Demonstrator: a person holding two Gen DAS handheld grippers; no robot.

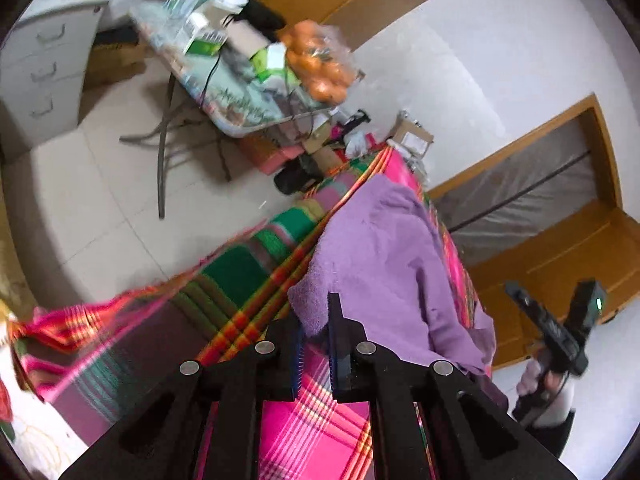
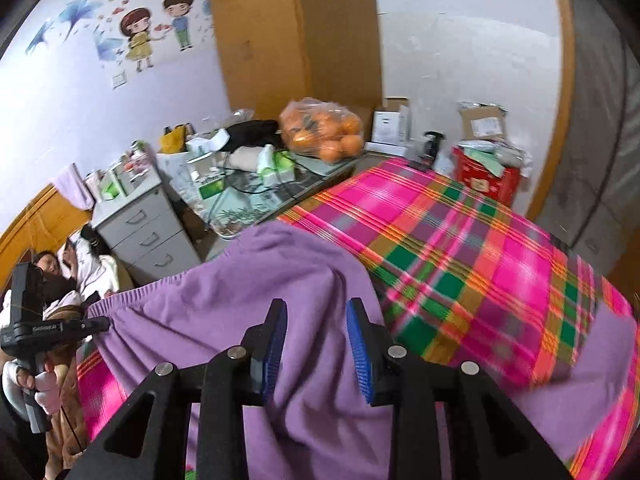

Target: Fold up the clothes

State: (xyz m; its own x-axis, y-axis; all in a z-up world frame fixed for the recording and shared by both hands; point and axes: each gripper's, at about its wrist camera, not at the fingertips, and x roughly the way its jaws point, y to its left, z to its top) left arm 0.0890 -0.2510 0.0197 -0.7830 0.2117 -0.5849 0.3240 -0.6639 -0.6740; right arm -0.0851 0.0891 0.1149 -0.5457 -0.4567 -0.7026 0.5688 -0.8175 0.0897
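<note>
Purple garment (image 2: pixel 224 292) spread on plaid cloth (image 2: pixel 480 264); right gripper (image 2: pixel 316 344) above it, jaws apart, empty; left gripper (image 1: pixel 314 344) at its hem, narrow gap, empty.

Plaid cloth (image 2: pixel 460 256) lies open; cluttered table (image 2: pixel 256 200) crowds its far edge.

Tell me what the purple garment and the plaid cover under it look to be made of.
Purple garment: soft knit or fleece, matte; its edge looks fuzzy and it drapes in loose folds. Plaid cover: thin woven cloth, probably cotton or a blend, with a slight sheen; the stripes look woven in, though blur leaves that open.
</note>
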